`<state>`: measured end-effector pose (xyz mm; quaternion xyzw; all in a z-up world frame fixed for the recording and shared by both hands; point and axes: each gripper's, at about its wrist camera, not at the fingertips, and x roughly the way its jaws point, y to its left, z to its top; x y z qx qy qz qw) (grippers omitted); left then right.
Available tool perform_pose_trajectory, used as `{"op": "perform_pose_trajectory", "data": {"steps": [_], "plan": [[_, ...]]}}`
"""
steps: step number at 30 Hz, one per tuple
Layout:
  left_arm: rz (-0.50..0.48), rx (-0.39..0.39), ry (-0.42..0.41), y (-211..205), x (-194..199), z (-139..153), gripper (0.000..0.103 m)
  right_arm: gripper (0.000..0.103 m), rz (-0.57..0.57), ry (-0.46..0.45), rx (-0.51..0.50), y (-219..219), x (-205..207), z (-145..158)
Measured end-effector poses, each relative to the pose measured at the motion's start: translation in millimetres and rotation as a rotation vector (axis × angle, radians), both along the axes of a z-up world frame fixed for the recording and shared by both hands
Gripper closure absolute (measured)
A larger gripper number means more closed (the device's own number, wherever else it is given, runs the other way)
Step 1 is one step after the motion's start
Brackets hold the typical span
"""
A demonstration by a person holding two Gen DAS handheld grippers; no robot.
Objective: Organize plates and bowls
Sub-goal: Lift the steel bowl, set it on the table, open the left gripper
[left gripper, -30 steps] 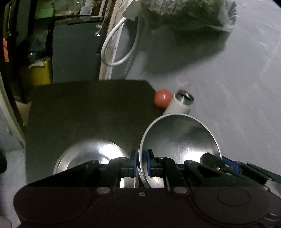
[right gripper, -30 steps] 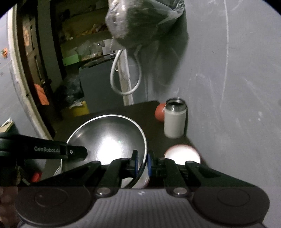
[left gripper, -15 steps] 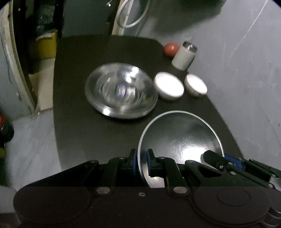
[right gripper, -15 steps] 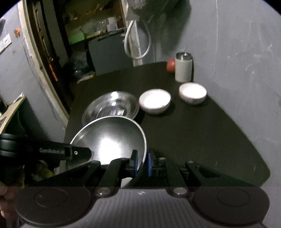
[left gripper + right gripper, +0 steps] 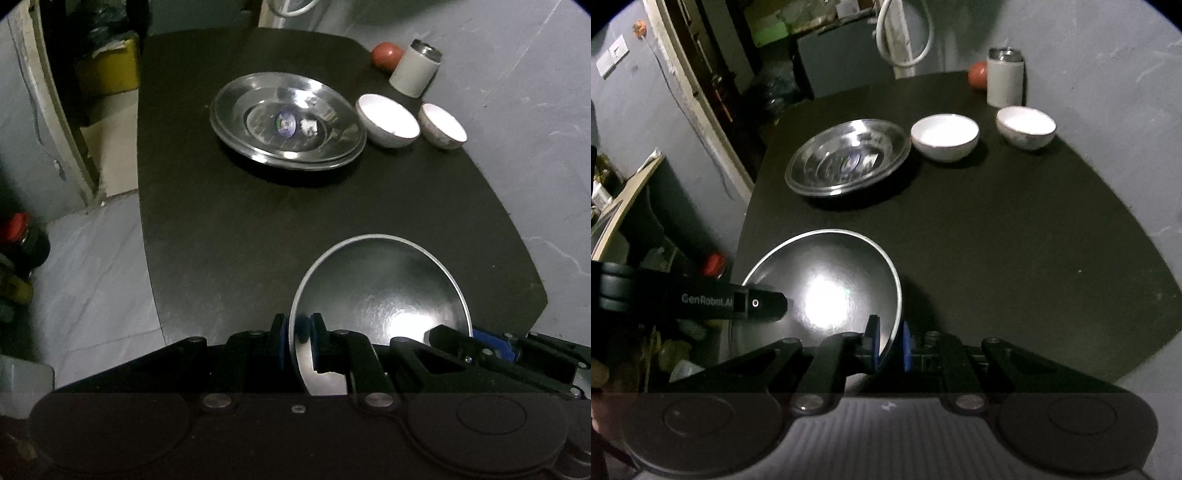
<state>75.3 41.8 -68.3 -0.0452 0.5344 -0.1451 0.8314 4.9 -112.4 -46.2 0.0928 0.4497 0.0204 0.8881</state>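
Note:
A large steel bowl hangs over the near end of the black table. My left gripper is shut on its left rim and my right gripper is shut on its right rim. Farther back a stack of steel plates rests on the table. To its right stand two white bowls, a larger one and a smaller one.
A white canister with a metal top and a red ball stand at the far right corner against the grey wall. A doorway and clutter lie to the left. Bare black tabletop stretches between the steel bowl and the plates.
Both grippers have pulled back and up with the steel bowl, away from the far end. The plates and white bowls now show farther off, with more of the table in view.

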Motion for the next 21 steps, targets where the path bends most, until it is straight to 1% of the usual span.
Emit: {"op": "perform_pose_trajectory", "data": {"steps": [7,12,15,16,21], "plan": [[0.024,0.029,0.022,-9,8,-7,0.088,0.089,0.056,0.026,0.014,-8,10,-5],[0.029,0.052,0.014,-15,9,-6,0.088,0.088,0.090,0.033,0.025,-12,15,-6],[0.030,0.049,0.012,-14,8,-6,0.088,0.087,0.107,0.035,0.040,-15,15,-7],[0.031,0.046,0.012,-13,7,-6,0.087,0.085,0.113,0.036,0.046,-16,14,-7],[0.052,0.055,-0.010,-9,6,-1,0.083,0.085,0.132,0.024,0.049,-20,14,-4]]}}
